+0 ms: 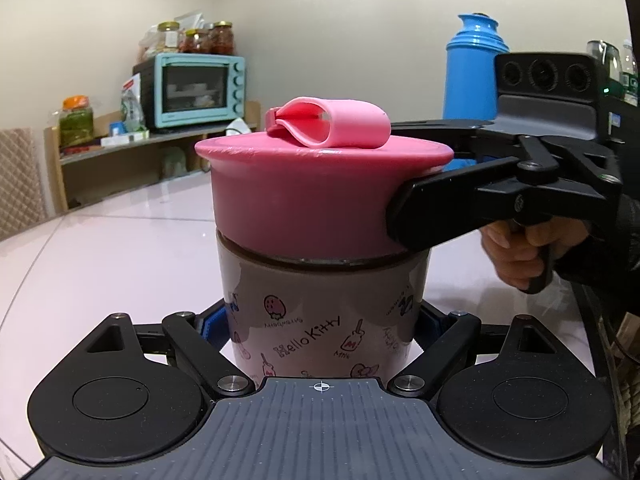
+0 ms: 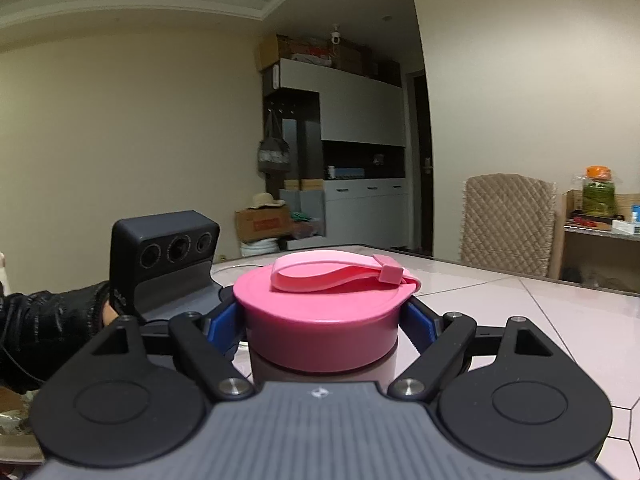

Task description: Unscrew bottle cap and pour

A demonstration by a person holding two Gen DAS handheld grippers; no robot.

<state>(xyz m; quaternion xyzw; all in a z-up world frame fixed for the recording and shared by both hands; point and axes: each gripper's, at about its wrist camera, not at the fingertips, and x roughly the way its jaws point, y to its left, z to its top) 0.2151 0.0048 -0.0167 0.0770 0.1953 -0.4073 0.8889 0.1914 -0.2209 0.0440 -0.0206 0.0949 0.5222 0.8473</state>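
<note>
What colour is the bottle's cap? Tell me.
Pink cap, with a lighter pink strap on top; the left wrist view shows it best.

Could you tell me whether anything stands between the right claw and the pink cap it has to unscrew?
Nothing visible does. The right claw already brackets the pink cap, with its blue pads against the cap's sides. The left claw grips the bottle body below. The strap lies on top, clear of the pads.
</note>
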